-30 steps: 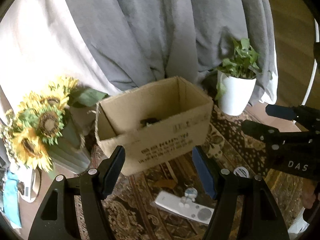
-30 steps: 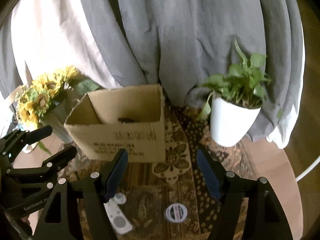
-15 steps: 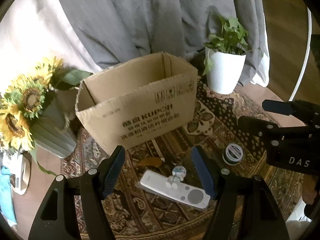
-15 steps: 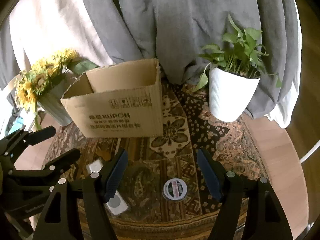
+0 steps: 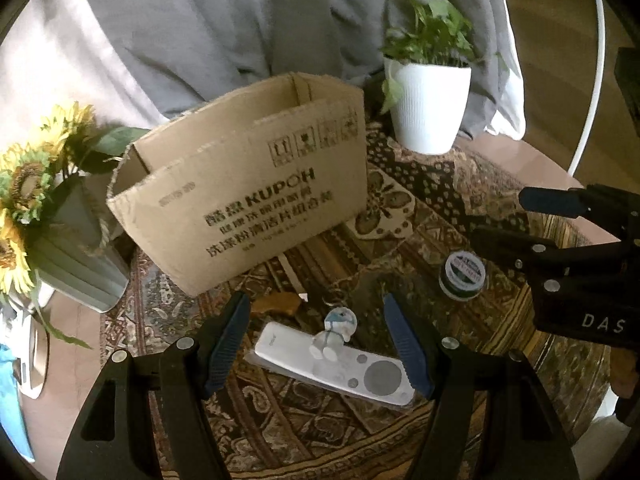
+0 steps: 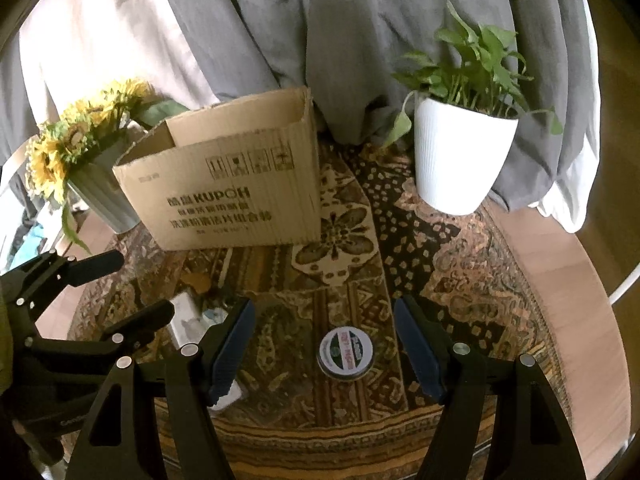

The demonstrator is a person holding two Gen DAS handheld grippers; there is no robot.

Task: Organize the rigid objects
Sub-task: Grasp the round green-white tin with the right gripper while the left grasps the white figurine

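Both open and empty, the left gripper (image 5: 316, 344) straddles the remote (image 5: 340, 364) and figurine (image 5: 336, 332) before the box (image 5: 248, 200), where a low, square closing suits, while the right gripper (image 6: 324, 348) frames the tin (image 6: 346, 354).

The open brown cardboard box (image 5: 248, 196) hides its own floor behind its tall printed front wall, so its contents cannot be seen. In the right wrist view, the flat white remote control (image 6: 188, 316) is mostly covered by black gripper fingers, and the small white-and-blue figurine (image 6: 214, 314) beside it is perhaps only a blur. The sunflower bouquet (image 5: 24, 200) is cut off at the left edge.
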